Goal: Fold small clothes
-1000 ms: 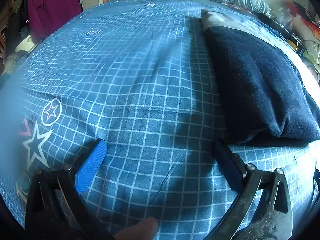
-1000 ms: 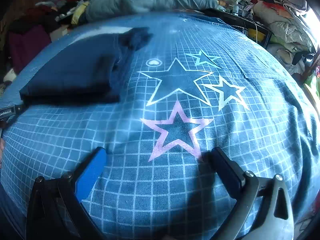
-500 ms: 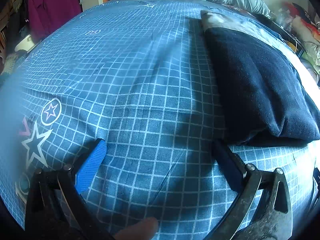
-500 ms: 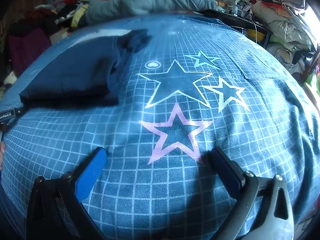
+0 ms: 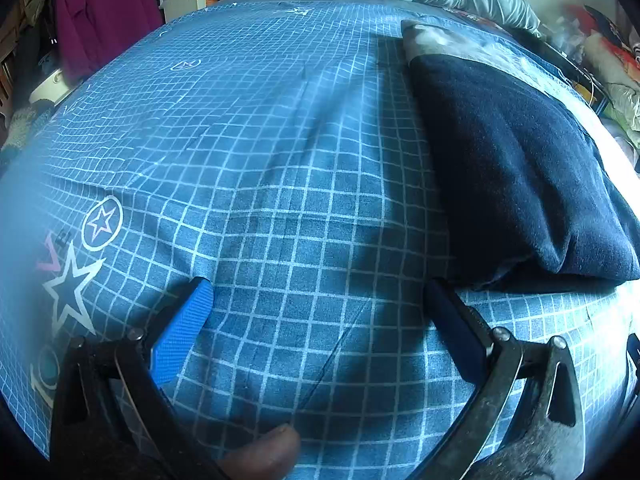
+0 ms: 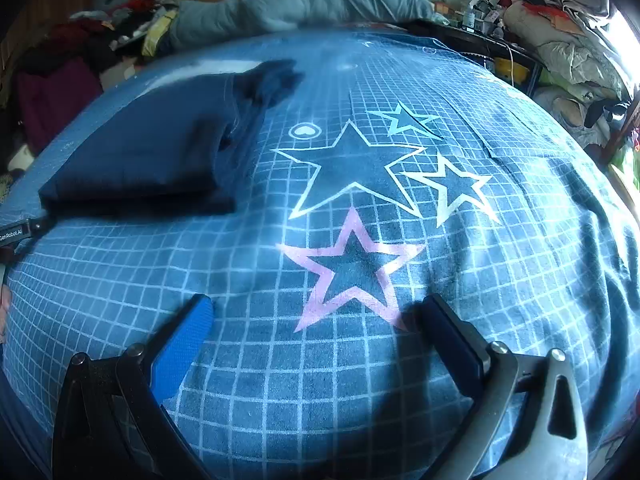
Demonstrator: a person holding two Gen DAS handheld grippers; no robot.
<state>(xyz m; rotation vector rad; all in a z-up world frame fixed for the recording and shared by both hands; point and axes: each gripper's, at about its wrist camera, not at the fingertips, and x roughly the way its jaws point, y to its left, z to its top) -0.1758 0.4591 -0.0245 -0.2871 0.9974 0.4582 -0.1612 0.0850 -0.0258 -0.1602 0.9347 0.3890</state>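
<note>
A folded navy garment (image 5: 516, 172) lies on the blue grid-patterned bedspread (image 5: 280, 140), on the right of the left wrist view. The same garment (image 6: 160, 148) shows at the upper left of the right wrist view, with a rumpled end at its far side. My left gripper (image 5: 320, 300) is open over bare bedspread; its right finger sits just below the garment's near corner. My right gripper (image 6: 316, 312) is open above the pink star (image 6: 352, 268), well to the right of the garment. Neither holds anything.
A grey duvet (image 6: 304, 4) is bunched at the head of the bed. Piles of clothes (image 6: 568, 40) crowd the right side, a purple garment (image 5: 100, 20) hangs at the left. A fingertip (image 5: 264, 456) shows at the bottom of the left wrist view.
The right wrist view has shifted slightly, so the garment and stars sit a little lower in frame. The left gripper has hardly moved. Both grippers stay open.
</note>
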